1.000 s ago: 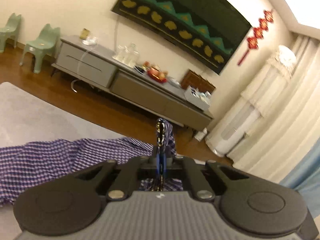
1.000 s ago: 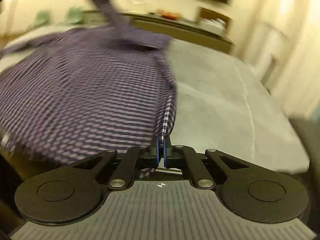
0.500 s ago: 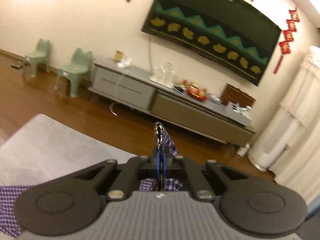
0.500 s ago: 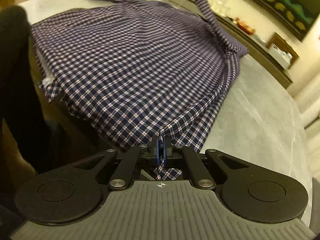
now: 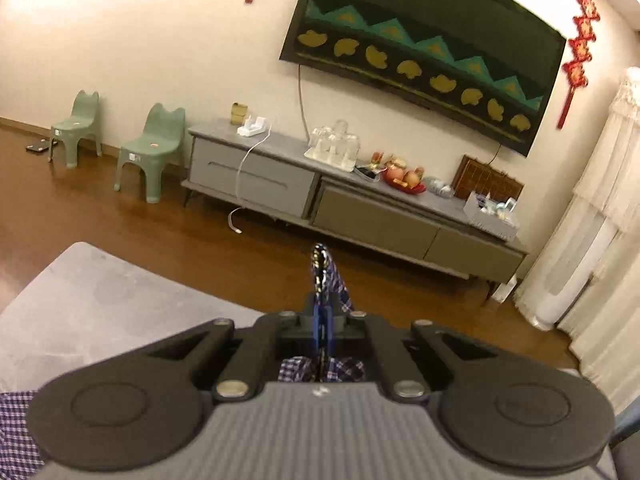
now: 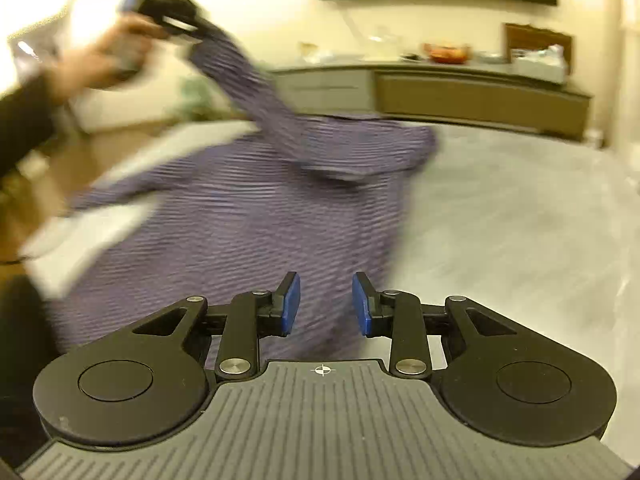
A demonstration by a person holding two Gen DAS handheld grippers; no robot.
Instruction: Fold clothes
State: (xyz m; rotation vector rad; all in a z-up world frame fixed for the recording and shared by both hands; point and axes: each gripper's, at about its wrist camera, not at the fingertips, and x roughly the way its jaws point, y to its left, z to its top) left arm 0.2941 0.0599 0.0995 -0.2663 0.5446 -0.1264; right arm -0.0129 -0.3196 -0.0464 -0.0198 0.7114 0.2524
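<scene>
- Right gripper (image 6: pixel 326 304): jaws part-open, having just been opening; nothing was clamped between the blue pads (image 6: pixel 291 300). It sat over the near hem of the shirt (image 6: pixel 248 216), apparently having let that edge go so it could lie flat.
- Left gripper (image 5: pixel 321 320): closed on a pinch of the shirt's checked cloth (image 5: pixel 324 276). In the right wrist view it was held high at upper left, carried by a hand (image 6: pixel 100 52) in a dark sleeve (image 6: pixel 24 120), drawing one sleeve or corner up off the body, probably to carry it across for a fold.
- Shirt: purple check, spread on the grey table (image 6: pixel 520 220), its bulk left of centre; heavily blurred, so creases could not be read.
- Surroundings: low grey cabinet (image 5: pixel 360 208) against the wall, bearing glassware and a fruit bowl (image 5: pixel 404 178); dark wall hanging (image 5: pixel 424 52); two green stools (image 5: pixel 152 152); pale curtains (image 5: pixel 600 240).
- Obstructions: none on the tabletop right of the shirt; the raised cloth hung between both grippers.
</scene>
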